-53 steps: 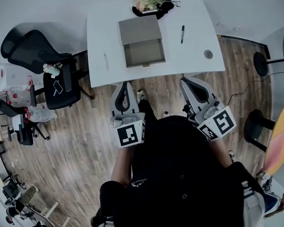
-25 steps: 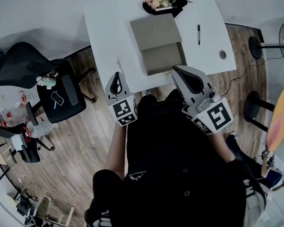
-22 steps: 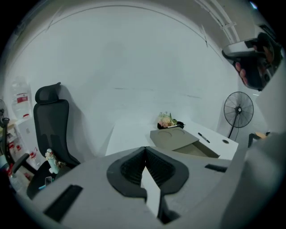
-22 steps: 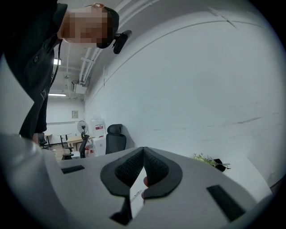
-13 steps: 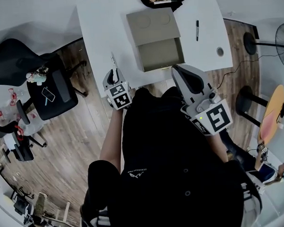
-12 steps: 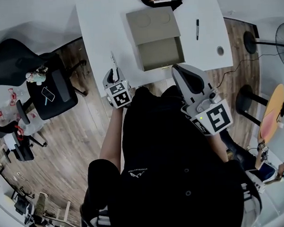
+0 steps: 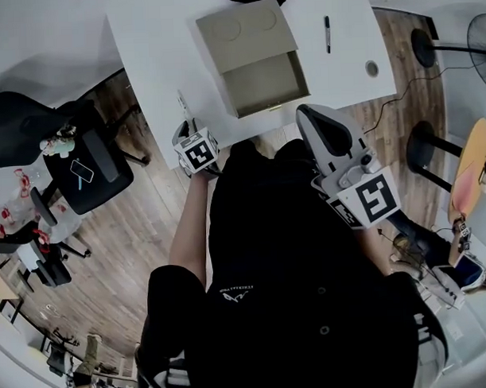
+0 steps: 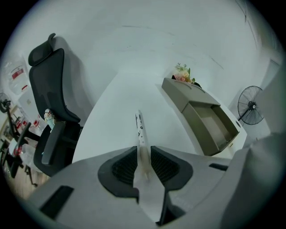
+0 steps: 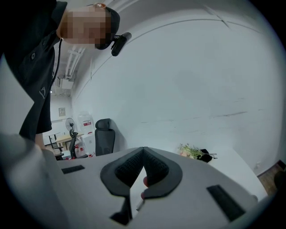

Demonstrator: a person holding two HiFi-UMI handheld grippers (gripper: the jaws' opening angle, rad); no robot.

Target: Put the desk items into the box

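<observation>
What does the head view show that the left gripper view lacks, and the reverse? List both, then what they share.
Head view only: the black pen and a small round item on the right part of the white desk, and the right claw.
Left gripper view only: the left claw seen close, its pads shut on the white pen.
Both: the desk, the open box and the black chair.
</observation>
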